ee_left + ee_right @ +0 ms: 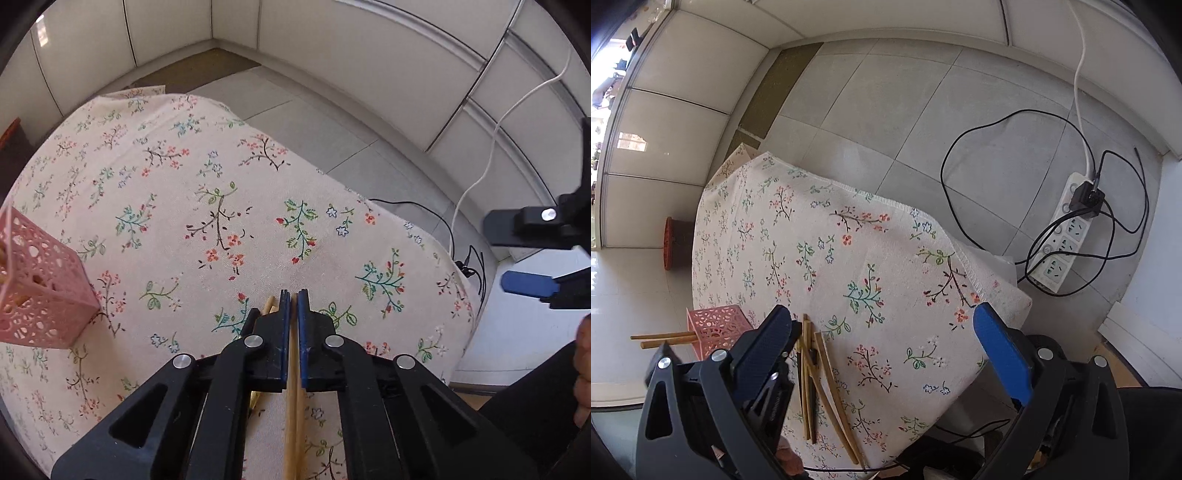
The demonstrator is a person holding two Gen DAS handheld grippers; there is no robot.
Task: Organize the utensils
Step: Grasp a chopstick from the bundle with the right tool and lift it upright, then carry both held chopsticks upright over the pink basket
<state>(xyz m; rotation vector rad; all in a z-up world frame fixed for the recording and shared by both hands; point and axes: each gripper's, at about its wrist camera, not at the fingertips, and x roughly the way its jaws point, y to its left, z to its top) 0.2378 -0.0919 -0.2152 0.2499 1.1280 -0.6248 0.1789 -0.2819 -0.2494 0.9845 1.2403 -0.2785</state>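
Note:
Several wooden chopsticks (816, 384) lie in a loose bundle on the floral tablecloth (827, 266). My left gripper (294, 299) is down at the cloth with its jaws closed on one chopstick (291, 417), which runs back between the blue pads. Another chopstick tip (269, 304) lies just left of it. A pink lattice holder (40, 295) stands at the left with chopsticks in it; it also shows in the right wrist view (714, 326) with chopsticks (663, 338) sticking out. My right gripper (882, 350) is open and empty, held above the table.
The table edge (975, 280) drops off to a tiled floor at the right. A power strip (1067, 236) with black cables lies on the floor. The right gripper also shows at the right edge of the left wrist view (535, 254).

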